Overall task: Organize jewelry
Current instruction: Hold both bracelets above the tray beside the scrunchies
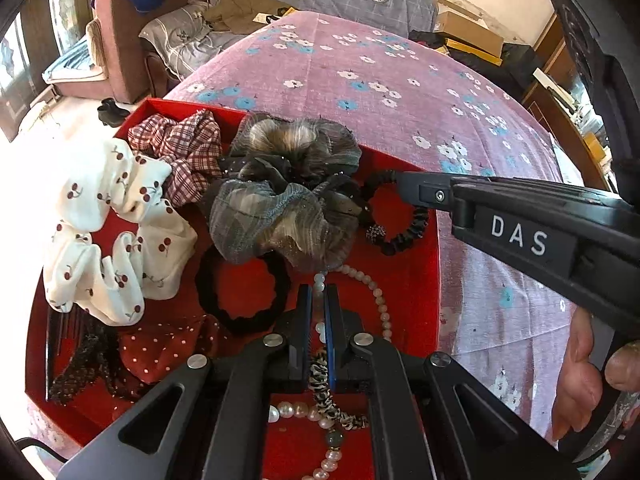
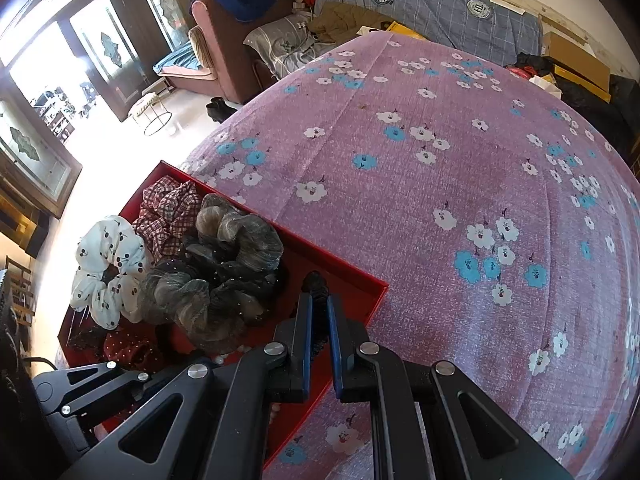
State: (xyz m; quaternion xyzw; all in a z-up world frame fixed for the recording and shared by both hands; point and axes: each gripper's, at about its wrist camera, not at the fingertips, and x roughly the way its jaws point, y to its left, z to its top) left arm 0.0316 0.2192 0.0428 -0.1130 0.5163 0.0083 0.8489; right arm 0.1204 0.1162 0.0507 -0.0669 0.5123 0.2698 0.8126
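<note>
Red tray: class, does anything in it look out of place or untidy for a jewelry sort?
Yes. The red tray holds mostly hair scrunchies, heaped and overlapping; the grey scrunchie lies over the bead strand. The left gripper straddles beads; the right gripper pinches a black scrunchie.

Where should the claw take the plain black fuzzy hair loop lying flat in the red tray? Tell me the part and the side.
Grip the plain black fuzzy hair loop on its left arc, coming straight down from above. It lies flat on the red tray with that arc bare. Its far edge tucks under the grey gauzy scrunchie, and the left claw crowds its right side.
</note>
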